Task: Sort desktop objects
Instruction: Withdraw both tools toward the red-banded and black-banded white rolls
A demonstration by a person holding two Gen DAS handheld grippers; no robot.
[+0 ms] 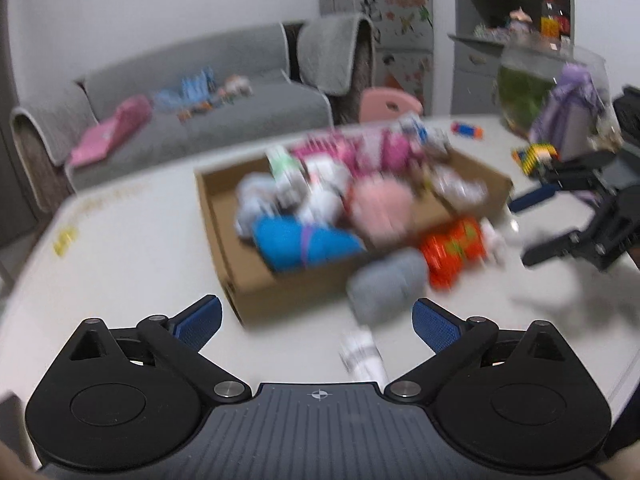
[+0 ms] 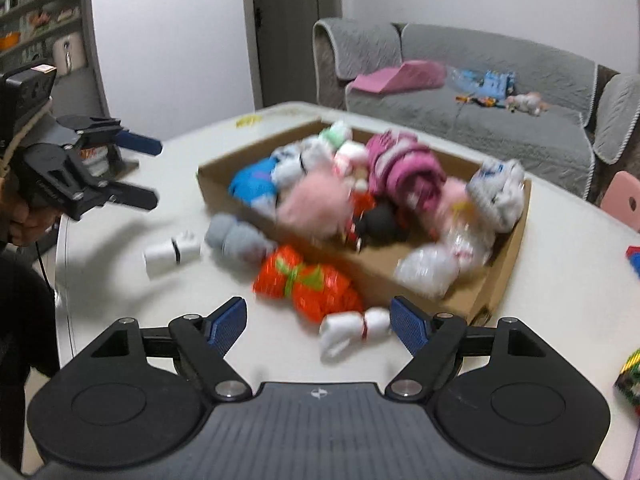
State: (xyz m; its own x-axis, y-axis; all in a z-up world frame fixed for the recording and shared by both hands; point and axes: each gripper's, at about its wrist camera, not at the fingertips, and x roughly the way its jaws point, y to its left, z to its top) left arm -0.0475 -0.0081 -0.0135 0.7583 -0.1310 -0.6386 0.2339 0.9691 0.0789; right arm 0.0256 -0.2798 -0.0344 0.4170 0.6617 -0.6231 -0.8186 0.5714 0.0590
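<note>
A cardboard box (image 1: pixel 256 280) (image 2: pixel 496 280) full of rolled socks and soft items stands on the white table. Outside its near wall lie a grey roll (image 1: pixel 386 284) (image 2: pixel 240 240), an orange-red roll (image 1: pixel 454 250) (image 2: pixel 308 284), a white roll (image 1: pixel 364 354) (image 2: pixel 172 256) and a white roll with a red band (image 2: pixel 352 330). My left gripper (image 1: pixel 316 322) (image 2: pixel 154 172) is open, with the grey roll just ahead of its right finger. My right gripper (image 2: pixel 318 320) (image 1: pixel 528 226) is open; the banded white roll lies beside its right pad, not pinched.
A grey sofa (image 1: pixel 208 92) (image 2: pixel 500 120) with toys stands beyond the table. A pink chair (image 1: pixel 390 102) is at the far edge. Coloured blocks (image 1: pixel 534 156) (image 2: pixel 630 376), a clear container (image 1: pixel 532 88) and a purple item (image 1: pixel 572 120) crowd the right side. Everything is motion-blurred.
</note>
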